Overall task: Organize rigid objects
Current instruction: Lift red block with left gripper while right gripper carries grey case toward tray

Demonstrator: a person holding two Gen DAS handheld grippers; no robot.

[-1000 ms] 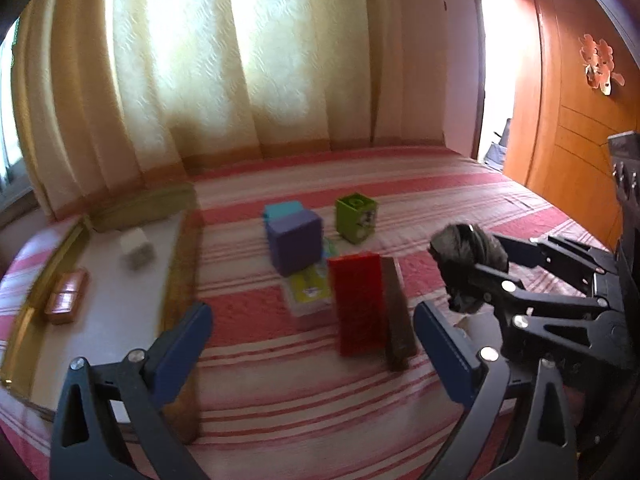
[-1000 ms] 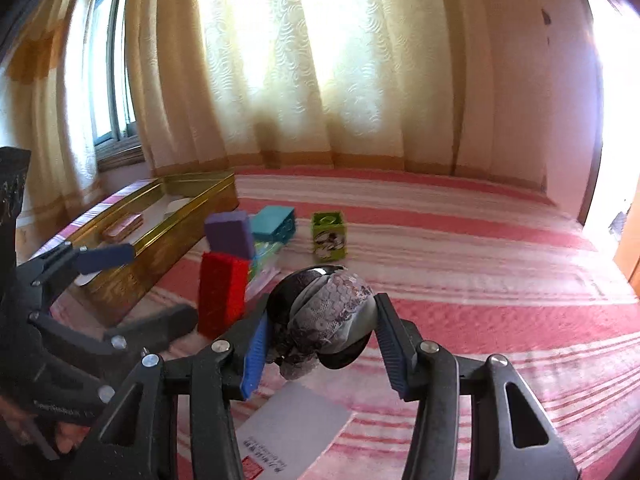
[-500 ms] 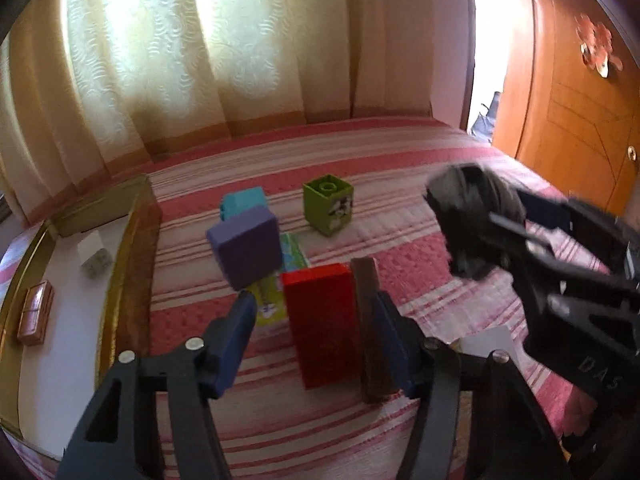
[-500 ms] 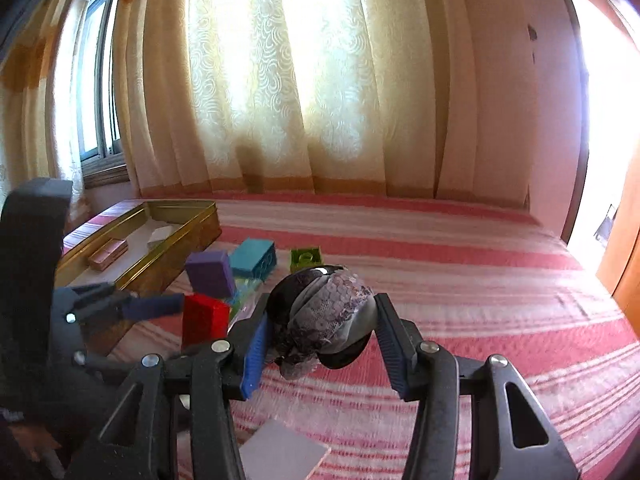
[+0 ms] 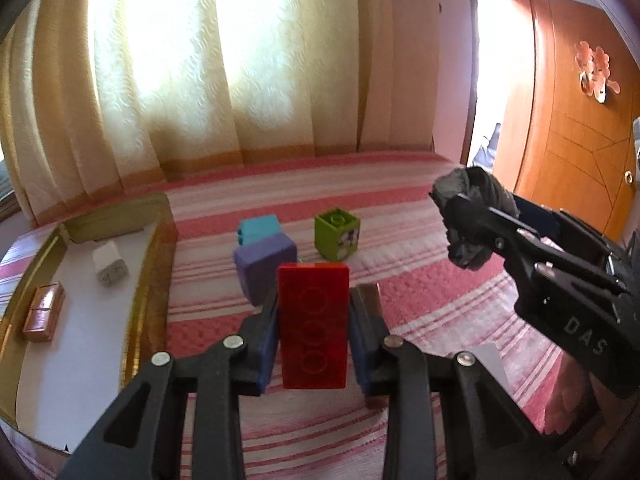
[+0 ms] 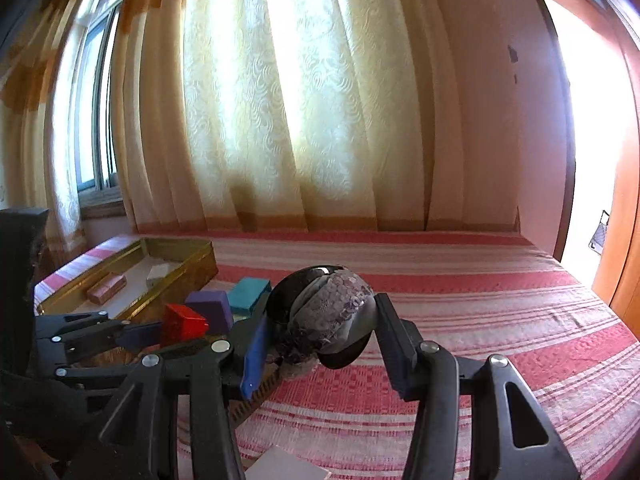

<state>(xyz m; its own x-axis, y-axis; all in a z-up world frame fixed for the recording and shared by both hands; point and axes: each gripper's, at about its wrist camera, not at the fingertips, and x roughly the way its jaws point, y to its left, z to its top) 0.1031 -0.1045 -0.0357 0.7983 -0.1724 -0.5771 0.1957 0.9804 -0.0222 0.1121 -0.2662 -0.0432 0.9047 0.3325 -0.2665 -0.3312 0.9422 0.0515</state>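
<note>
At the left edge of the striped bed (image 5: 420, 208) I saw the gold tray (image 5: 160, 248) with a white cube (image 5: 110, 266) and a brown bar (image 5: 43, 317) inside. Just right of it, my left gripper (image 5: 314, 330) had its jaws pressed against both sides of the upright red block (image 5: 313, 324), with purple (image 5: 264, 270), teal (image 5: 259, 229) and green (image 5: 337, 238) blocks beyond. Further right, my right gripper (image 6: 320, 336) was clamped on a dark rounded object (image 6: 328, 314), raised above the bed.
</note>
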